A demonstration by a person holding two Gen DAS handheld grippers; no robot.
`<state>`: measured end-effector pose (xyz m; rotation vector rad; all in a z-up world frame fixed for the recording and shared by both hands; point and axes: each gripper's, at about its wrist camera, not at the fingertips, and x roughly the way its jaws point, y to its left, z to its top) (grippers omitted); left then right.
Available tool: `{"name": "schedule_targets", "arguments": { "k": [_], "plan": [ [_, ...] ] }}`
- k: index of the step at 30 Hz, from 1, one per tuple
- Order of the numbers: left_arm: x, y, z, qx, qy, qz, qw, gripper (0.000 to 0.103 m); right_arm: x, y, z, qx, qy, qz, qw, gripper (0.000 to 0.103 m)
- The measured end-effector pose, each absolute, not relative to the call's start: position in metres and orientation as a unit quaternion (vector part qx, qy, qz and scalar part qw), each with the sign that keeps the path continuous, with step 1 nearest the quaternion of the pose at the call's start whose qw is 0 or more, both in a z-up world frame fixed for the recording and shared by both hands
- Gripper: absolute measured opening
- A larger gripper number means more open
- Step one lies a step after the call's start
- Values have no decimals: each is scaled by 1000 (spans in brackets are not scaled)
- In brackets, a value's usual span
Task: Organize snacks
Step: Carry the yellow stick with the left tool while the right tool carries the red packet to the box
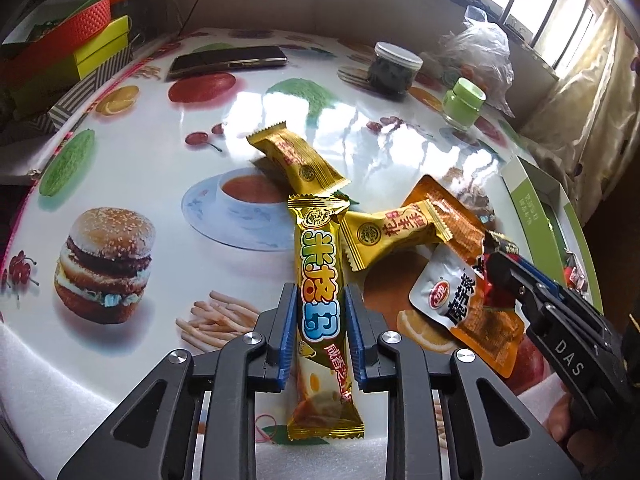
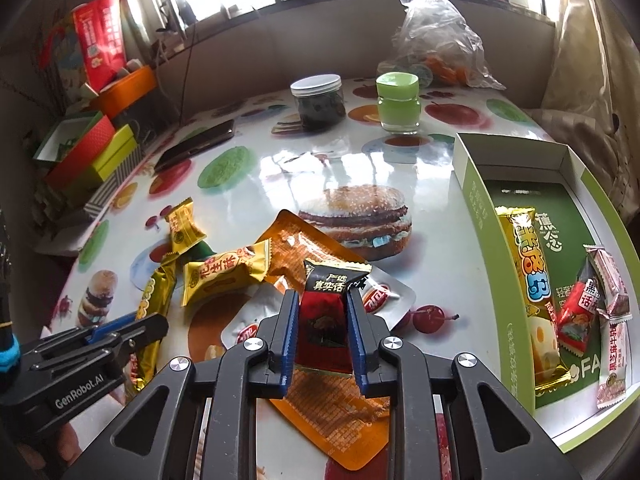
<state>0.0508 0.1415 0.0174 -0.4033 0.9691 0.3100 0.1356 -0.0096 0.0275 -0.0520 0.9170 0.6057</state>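
Both grippers clamped on snacks over table

Left gripper (image 1: 318,320) squeezes long gold snack bar (image 1: 318,280), bar running forward past fingertips; right gripper (image 2: 322,328) pinches small red-black packet (image 2: 324,312); green box (image 2: 480,216) with sorted snacks just right of it; table (image 1: 132,168) below.

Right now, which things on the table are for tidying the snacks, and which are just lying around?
For the job:
long gold snack bar, in the left gripper
small dark red packet, in the right gripper
gold candies
orange pouch
green box

Lying about:
phone
dark jar
green jar
plastic bag
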Motion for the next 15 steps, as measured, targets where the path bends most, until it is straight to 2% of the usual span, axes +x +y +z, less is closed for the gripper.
{"name": "schedule_targets", "arguments": {
  "k": [15],
  "plan": [
    [51, 128, 41, -170, 444, 133, 870, 24, 127, -24, 44, -15, 419, 288, 861, 22]
  ]
}}
